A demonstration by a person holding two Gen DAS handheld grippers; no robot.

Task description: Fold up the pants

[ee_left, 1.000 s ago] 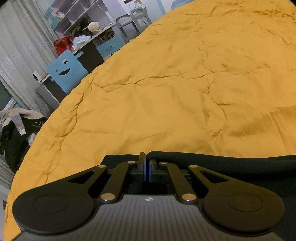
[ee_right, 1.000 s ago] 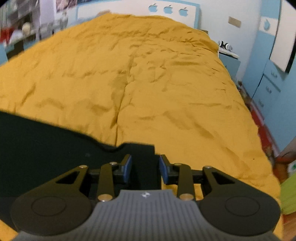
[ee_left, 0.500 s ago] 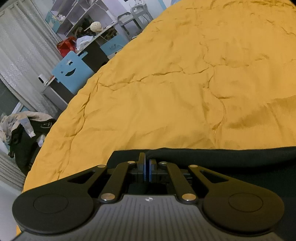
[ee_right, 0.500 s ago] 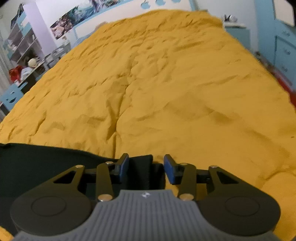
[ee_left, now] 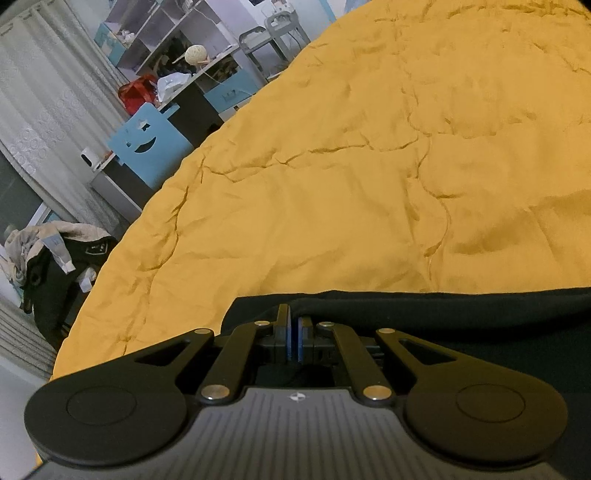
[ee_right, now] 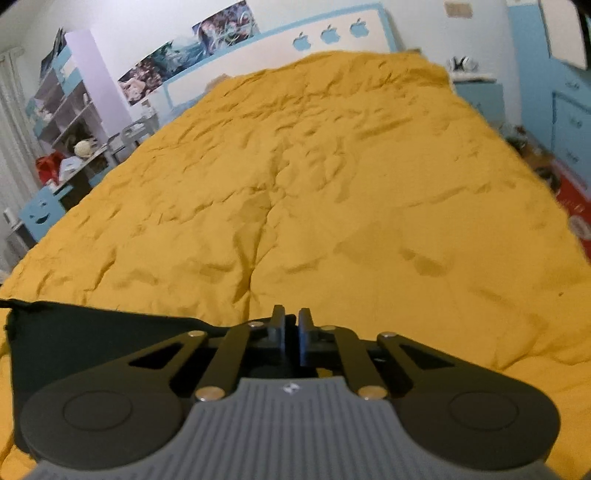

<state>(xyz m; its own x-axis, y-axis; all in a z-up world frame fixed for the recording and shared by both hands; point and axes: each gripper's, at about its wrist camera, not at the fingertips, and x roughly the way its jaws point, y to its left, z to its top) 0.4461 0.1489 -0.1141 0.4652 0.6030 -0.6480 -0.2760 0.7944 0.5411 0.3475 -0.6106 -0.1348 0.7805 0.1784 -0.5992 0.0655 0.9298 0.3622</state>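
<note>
Fingers (ee_left: 283, 332) of left gripper (ee_left: 294, 325) pressed together, pinching the black pants (ee_left: 461, 314) at their far edge. Right gripper (ee_right: 291, 325) fingers (ee_right: 306, 332) nearly together at the pants' (ee_right: 92, 332) edge; cloth between them not discernible. Pants lie on the near end of the bed's orange quilt (ee_left: 332, 184). Smiley-cutout blue chair (ee_left: 147, 147) beside it. Only right view: apple-shaped headboard (ee_right: 328, 35) cutouts, posters (ee_right: 177, 62). No legible writing.

bed (ee_right: 332, 184): covered by a rumpled mustard quilt | headboard (ee_right: 332, 37): white, blue apple shapes | curtains (ee_left: 48, 110): pale, at left | shelving (ee_left: 155, 33): cluttered | blue cabinets (ee_right: 569, 122): at right
</note>
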